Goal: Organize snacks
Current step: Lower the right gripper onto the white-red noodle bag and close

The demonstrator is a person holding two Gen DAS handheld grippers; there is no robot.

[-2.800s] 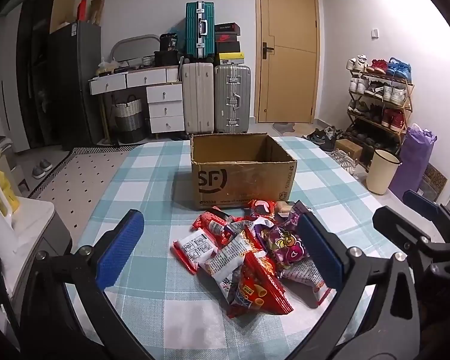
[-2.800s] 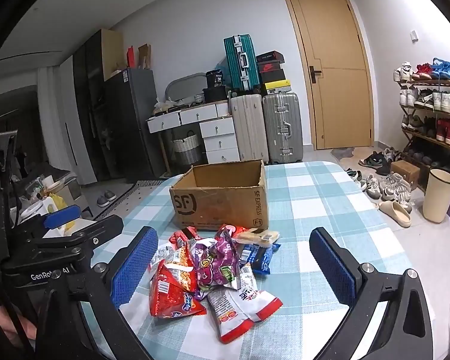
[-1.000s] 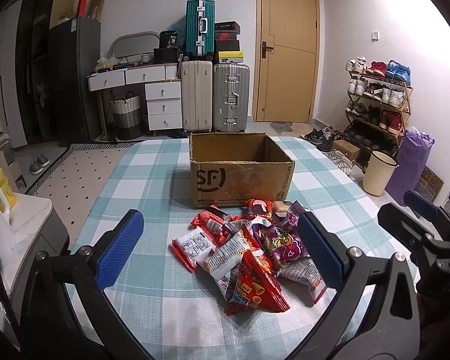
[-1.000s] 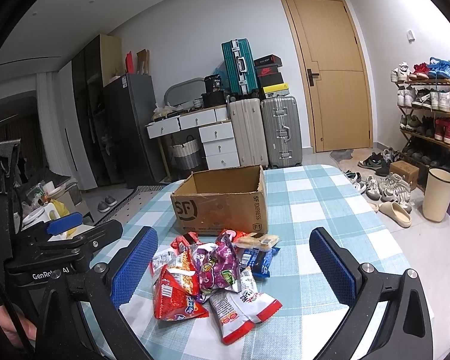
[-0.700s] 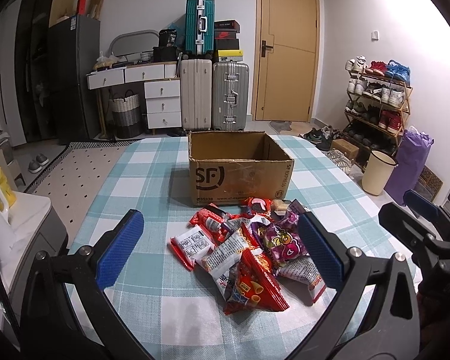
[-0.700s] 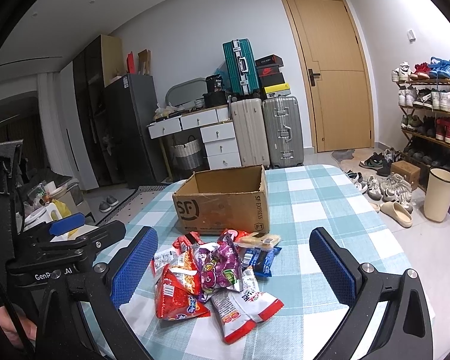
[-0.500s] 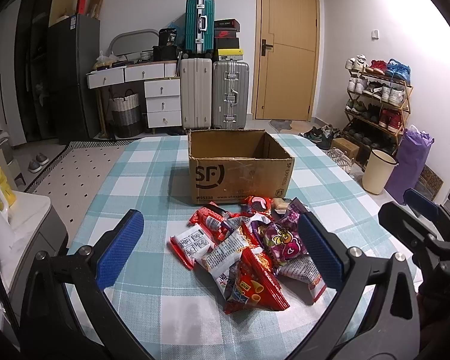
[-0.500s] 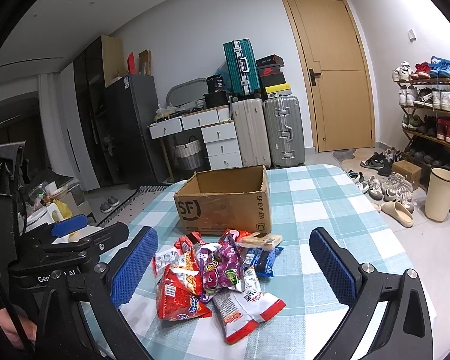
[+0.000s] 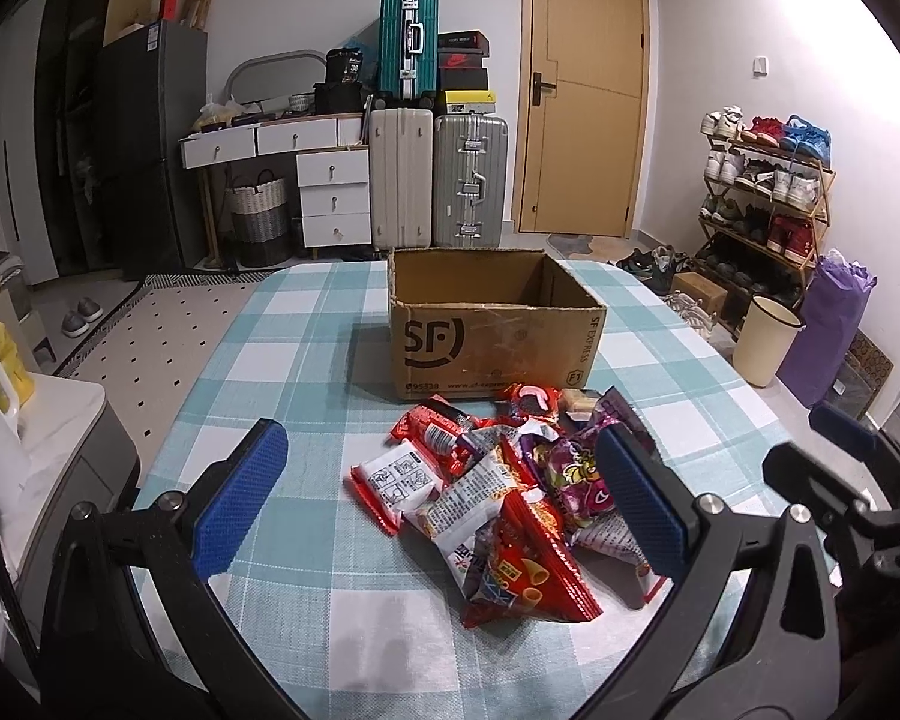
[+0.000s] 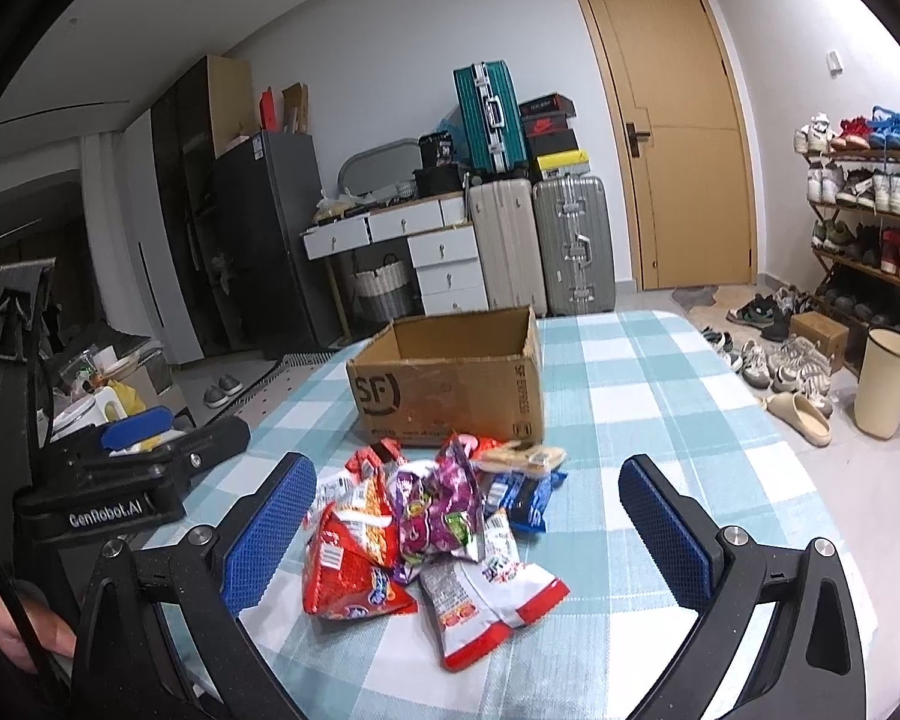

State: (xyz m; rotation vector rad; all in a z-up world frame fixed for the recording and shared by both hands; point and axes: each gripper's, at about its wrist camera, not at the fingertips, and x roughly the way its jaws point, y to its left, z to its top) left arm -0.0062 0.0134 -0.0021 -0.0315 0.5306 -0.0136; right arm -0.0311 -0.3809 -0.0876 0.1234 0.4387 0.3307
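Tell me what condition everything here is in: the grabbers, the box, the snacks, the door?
Left gripper: jaws wide open, holding nothing.
Right gripper: jaws wide open, holding nothing.
Cardboard box: upright on the table, top open, no snacks visible inside.
Snack packets: sealed, piled loosely on the checked tablecloth in front of the box.
Door: closed.

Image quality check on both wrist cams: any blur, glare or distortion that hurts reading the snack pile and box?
Left wrist view: sharp; fisheye bends the door frame and vignettes the corners black; soft shadow left of the cardboard box; snack pile readable, mild sheen on wrappers. Right wrist view: equally sharp, stronger barrel curve and tilt, dark left side; pile evenly lit, no blown glare.
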